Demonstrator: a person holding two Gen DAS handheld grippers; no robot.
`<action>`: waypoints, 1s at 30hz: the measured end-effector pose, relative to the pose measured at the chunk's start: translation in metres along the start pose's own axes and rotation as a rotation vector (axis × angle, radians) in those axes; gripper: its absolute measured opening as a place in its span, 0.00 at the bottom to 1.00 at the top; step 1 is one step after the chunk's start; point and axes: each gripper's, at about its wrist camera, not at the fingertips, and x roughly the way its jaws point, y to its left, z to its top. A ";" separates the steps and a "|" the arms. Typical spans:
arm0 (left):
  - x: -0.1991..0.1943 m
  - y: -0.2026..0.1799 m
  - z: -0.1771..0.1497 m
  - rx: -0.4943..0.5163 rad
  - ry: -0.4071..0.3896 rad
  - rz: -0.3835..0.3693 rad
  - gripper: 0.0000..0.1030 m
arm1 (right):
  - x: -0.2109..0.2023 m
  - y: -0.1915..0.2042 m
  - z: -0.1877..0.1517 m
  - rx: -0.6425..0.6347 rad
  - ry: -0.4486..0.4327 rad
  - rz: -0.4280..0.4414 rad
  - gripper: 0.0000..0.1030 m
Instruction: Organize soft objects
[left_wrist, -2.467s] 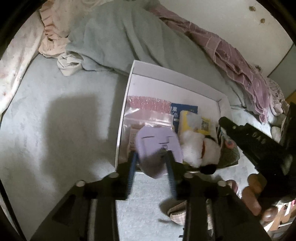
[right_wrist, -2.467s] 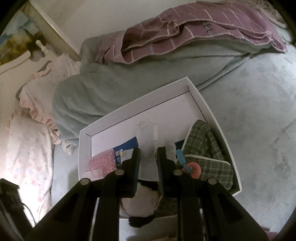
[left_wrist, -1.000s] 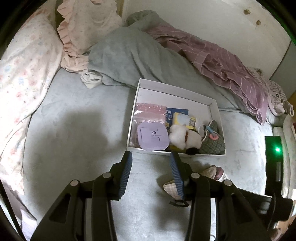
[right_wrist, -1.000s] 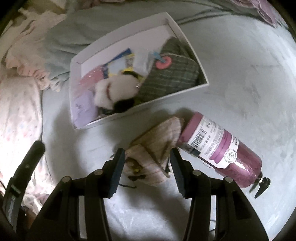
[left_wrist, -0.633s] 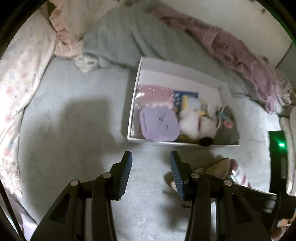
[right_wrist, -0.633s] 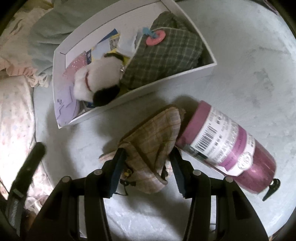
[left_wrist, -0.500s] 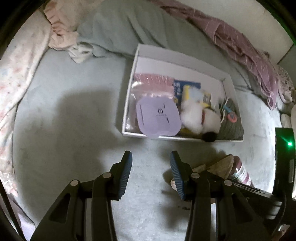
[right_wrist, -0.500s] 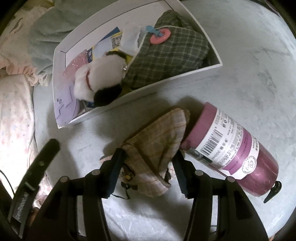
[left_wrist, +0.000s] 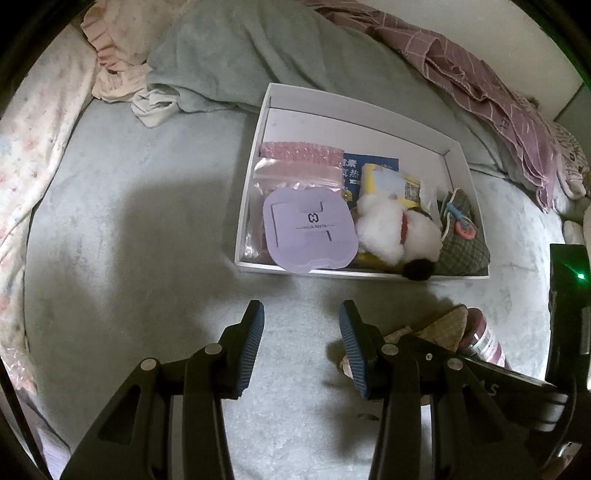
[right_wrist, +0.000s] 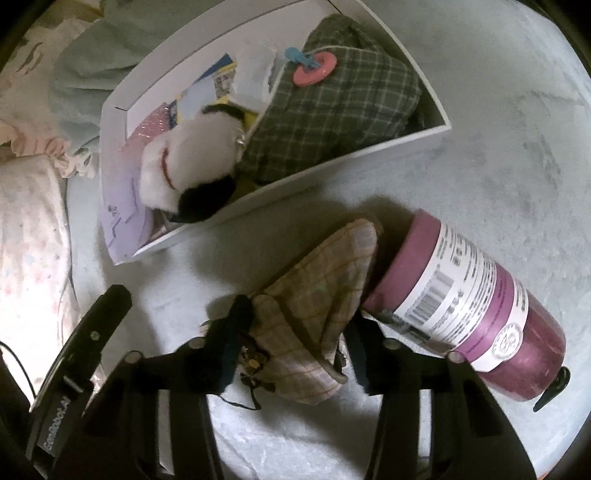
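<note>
A white box (left_wrist: 255, 162) lies on the grey bed and holds a lilac packet (left_wrist: 308, 230), a white plush toy (left_wrist: 391, 229), a green plaid pouch (left_wrist: 461, 240) and pink bags. My left gripper (left_wrist: 301, 321) is open and empty, just in front of the box. My right gripper (right_wrist: 295, 325) is open, its fingers on either side of a beige plaid pouch (right_wrist: 321, 291) that lies on the bed in front of the box (right_wrist: 406, 144). This pouch also shows in the left wrist view (left_wrist: 439, 326).
A purple bottle (right_wrist: 465, 314) with a pump lies against the beige pouch, on its right. A grey-green blanket (left_wrist: 258, 48) and a mauve checked blanket (left_wrist: 491, 96) are heaped behind the box. Floral pillows (left_wrist: 33, 122) lie at the left.
The left gripper let go of the lilac packet in the box, opened and drew back. The right gripper left the box, opened and came down around the beige pouch.
</note>
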 end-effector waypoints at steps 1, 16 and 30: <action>0.000 0.000 0.000 0.001 0.000 -0.001 0.41 | -0.005 -0.007 -0.001 -0.011 0.008 0.016 0.40; -0.047 0.001 -0.003 0.006 -0.201 0.083 0.41 | -0.057 0.003 -0.018 -0.121 -0.086 0.156 0.22; -0.019 0.009 0.017 -0.006 -0.358 -0.060 0.51 | -0.144 -0.026 0.013 0.016 -0.570 0.364 0.22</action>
